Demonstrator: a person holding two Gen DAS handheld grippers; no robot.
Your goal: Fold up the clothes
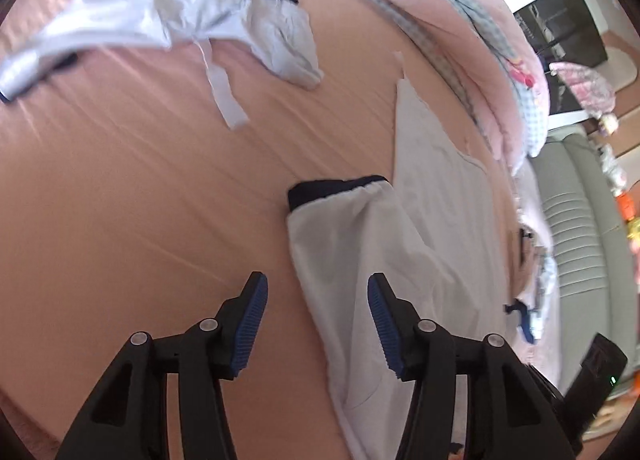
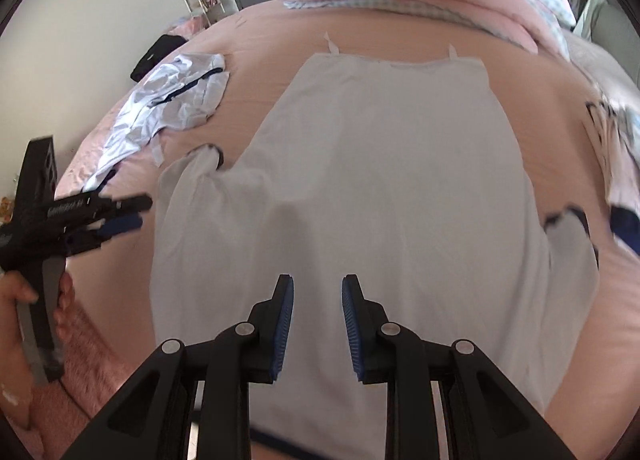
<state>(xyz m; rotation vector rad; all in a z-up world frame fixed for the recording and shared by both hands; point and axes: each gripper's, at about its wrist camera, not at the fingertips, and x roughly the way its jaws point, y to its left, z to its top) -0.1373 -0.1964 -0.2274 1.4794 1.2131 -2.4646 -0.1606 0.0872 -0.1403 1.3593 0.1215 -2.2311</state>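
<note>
Broadly, a peach-pink bed sheet (image 2: 256, 39) carries the pale grey navy-cuffed shirt (image 2: 380, 179), spread flat ahead of the right gripper (image 2: 317, 326), empty and parted. Its sleeve (image 1: 352, 227) lies between the left gripper's (image 1: 318, 326) parted, empty jaws; a shallow pinch could snag the sheet too.

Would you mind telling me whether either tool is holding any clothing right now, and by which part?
Nothing is held: the left tool and right tool are open above the white shirt.

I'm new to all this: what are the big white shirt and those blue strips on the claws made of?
The white shirt looks like thin, matte woven or knit fabric, judging by its soft wrinkles and limp drape; its sleeve cuff is dark ribbed band. The blue pads look like ridged rubber or soft plastic, with fine grooves visible.
</note>
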